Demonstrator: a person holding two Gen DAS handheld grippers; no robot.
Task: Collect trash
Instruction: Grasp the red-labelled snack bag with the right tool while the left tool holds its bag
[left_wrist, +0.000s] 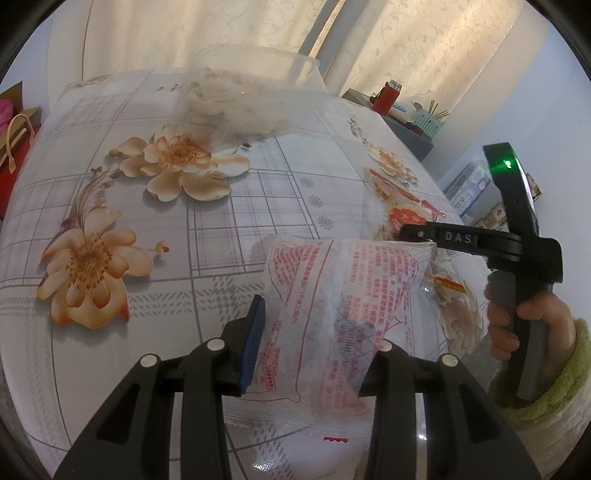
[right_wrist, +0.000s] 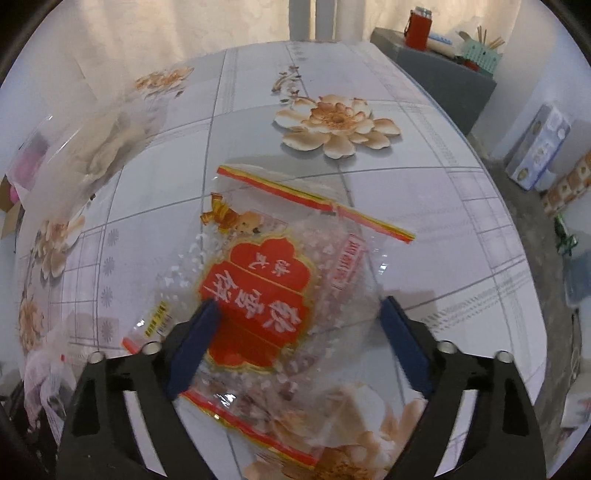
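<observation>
A clear plastic wrapper with red print (left_wrist: 332, 317) lies on the table between the wide-apart fingers of my left gripper (left_wrist: 317, 339), which is open around it. A second clear bag with a red and gold label (right_wrist: 258, 291) lies between the fingers of my right gripper (right_wrist: 295, 325), also open around it. That bag also shows in the left wrist view (left_wrist: 399, 214), with the right gripper (left_wrist: 406, 232) over it. A clear plastic tub (left_wrist: 247, 92) holding crumpled white trash stands at the back of the table.
The table (left_wrist: 221, 229) has a floral, checked cloth. The tub appears blurred in the right wrist view (right_wrist: 85, 140). A grey cabinet (right_wrist: 436, 66) with a red flask stands beyond the table. Boxes (right_wrist: 539, 147) sit on the floor to the right.
</observation>
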